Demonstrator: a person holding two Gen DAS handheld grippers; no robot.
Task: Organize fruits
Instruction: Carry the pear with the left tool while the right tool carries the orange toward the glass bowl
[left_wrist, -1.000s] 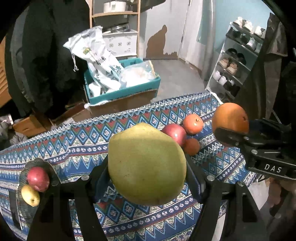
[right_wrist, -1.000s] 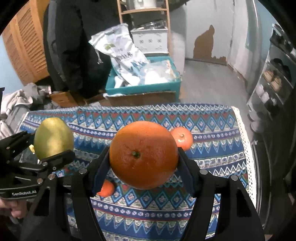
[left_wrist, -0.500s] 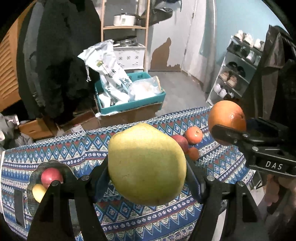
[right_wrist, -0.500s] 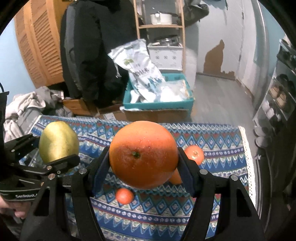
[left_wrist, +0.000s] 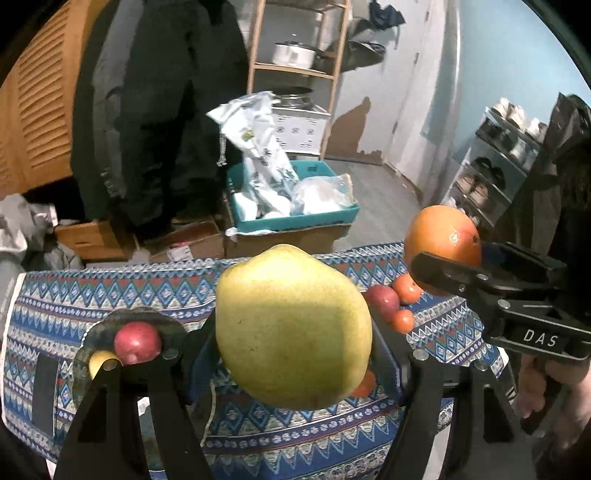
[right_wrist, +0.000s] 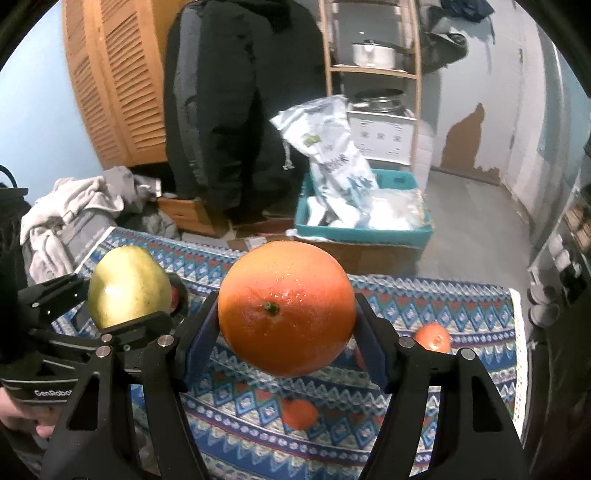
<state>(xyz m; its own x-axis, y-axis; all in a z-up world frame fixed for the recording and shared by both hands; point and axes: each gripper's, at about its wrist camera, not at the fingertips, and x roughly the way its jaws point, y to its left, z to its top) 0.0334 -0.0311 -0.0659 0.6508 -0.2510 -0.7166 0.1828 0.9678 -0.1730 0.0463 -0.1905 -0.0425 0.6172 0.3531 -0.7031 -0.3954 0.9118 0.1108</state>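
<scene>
Bare tablecloth (left_wrist: 147, 291) lies open mid-table between the dark plate (left_wrist: 168, 326) near its left edge and the small fruit cluster (left_wrist: 400, 301), seemingly loose, toward its right edge.

Ahead of me, a teal bin (right_wrist: 364, 232) of white bags (right_wrist: 330, 147), a dark coat (right_wrist: 236, 99), a wooden shelf with a pot (right_wrist: 371, 53), and louvered doors (right_wrist: 114, 81).

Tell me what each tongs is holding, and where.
Left tongs clamp the yellow-green pear across its widest middle; right tongs clamp the large orange by its two sides, stem end facing the camera.
</scene>
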